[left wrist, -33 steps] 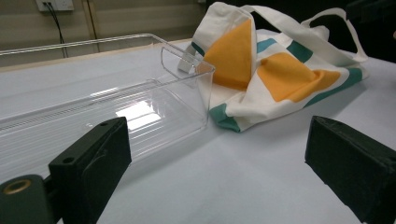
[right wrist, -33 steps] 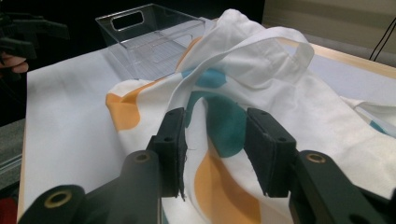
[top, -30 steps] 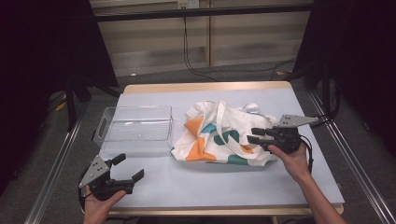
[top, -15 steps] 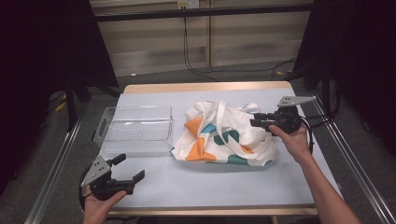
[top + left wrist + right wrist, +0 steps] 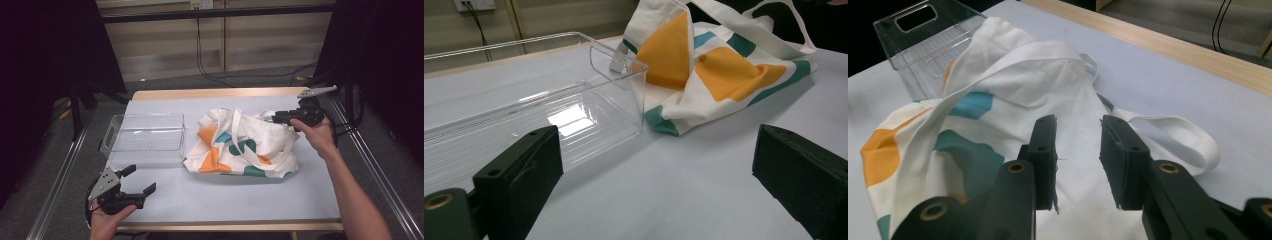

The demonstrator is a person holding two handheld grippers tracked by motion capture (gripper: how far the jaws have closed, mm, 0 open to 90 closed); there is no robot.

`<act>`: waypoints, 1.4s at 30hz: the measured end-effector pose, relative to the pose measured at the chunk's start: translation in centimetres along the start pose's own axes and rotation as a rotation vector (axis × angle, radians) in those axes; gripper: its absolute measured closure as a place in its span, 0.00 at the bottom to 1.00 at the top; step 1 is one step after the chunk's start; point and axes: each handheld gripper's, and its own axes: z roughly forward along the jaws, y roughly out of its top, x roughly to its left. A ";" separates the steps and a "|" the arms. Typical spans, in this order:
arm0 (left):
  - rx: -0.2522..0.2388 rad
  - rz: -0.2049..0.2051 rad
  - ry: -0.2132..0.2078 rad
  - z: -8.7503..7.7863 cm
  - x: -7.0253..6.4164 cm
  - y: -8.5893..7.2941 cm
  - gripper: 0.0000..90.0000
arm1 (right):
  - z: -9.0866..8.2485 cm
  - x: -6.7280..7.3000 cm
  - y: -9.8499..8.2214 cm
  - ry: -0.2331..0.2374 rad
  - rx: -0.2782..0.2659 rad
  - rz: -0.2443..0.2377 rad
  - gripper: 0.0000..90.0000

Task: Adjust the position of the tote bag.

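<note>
- Right tongs (image 5: 1075, 150) are hovering over the far right part of the tote bag (image 5: 240, 145), jaws narrowed but not gripping; they have just been closing, and nothing is between the pads yet, only cloth showing below the gap.
- Left tongs (image 5: 135, 182) are sitting wide apart at the near left of the worktop (image 5: 225, 200), holding nothing, well apart from the bag.
- Tote bag is lying crumpled at the worktop's middle, its left edge just beside the clear plastic bin (image 5: 145, 137); whether they are touching, I cannot tell. One white strap (image 5: 1173, 132) is looping out onto the worktop beyond the right tongs; the other strap (image 5: 1013, 60) is draping across the bag's body.
- Risk: the jaws closing before reaching a strap or fold, so they are pinching air or skimming flat cloth and slipping off.
- Risk: catching a single layer only, so a lift is dragging the bag sideways into the bin rather than opening it.
- Risk: with the left tongs far off, nothing is anchoring the bag; any pull is likely shifting the whole bundle.
</note>
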 end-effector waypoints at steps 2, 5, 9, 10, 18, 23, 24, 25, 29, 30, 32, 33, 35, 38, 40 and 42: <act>-0.002 0.004 -0.008 0.0 0.1 0.0 0.06 | 0.4 -0.5 0.1 0.000 0.013 0.005 0.78; 0.011 0.014 -0.004 -0.1 0.2 0.0 0.06 | 1.7 -1.2 0.0 -0.006 0.062 0.023 0.79; 0.001 -0.005 -0.009 -0.1 0.0 0.0 0.06 | 2.5 -1.4 -0.1 -0.017 0.086 0.024 0.79; 0.001 -0.005 -0.009 -0.1 0.0 0.0 0.06 | 2.5 -1.4 -0.1 -0.017 0.086 0.024 0.79; 0.003 0.000 -0.021 0.0 0.1 0.0 0.06 | 3.5 -2.4 -0.3 -0.039 0.114 0.054 0.77; 0.003 -0.008 -0.014 0.1 0.0 0.0 0.06 | 4.6 -3.0 -0.6 -0.031 0.169 0.076 0.74; 0.010 0.003 -0.010 0.1 0.1 0.0 0.06 | 4.6 -3.0 -0.6 -0.031 0.169 0.076 0.73; 0.012 0.006 -0.010 0.0 0.1 0.0 0.06 | 5.3 -2.8 -0.8 -0.026 0.193 0.065 0.69; 0.009 0.002 -0.019 0.0 0.1 -0.1 0.06 | 6.0 -2.6 -1.0 -0.044 0.220 0.058 0.63; 0.008 0.001 -0.021 0.0 0.1 -0.1 0.06 | 6.1 -2.6 -1.0 -0.047 0.223 0.059 0.63; 0.011 0.000 -0.018 0.0 0.0 -0.1 0.06 | 6.3 -2.7 -1.1 -0.050 0.238 0.053 0.62; 0.013 0.001 -0.018 0.0 0.0 -0.1 0.06 | 6.4 -2.7 -1.2 -0.055 0.260 0.050 0.61; 0.013 0.000 -0.020 0.1 0.0 -0.1 0.06 | 6.6 -2.9 -1.5 -0.062 0.274 0.060 0.61; 0.010 0.000 -0.026 0.1 0.0 -0.1 0.06 | 6.8 -3.1 -1.7 -0.057 0.282 0.063 0.61; 0.013 0.004 -0.020 0.1 0.0 -0.1 0.06 | 6.9 -3.2 -2.0 -0.046 0.284 0.059 0.69; 0.015 0.001 -0.017 0.1 0.1 -0.1 0.06 | 6.9 -3.0 -2.0 -0.038 0.286 0.057 0.77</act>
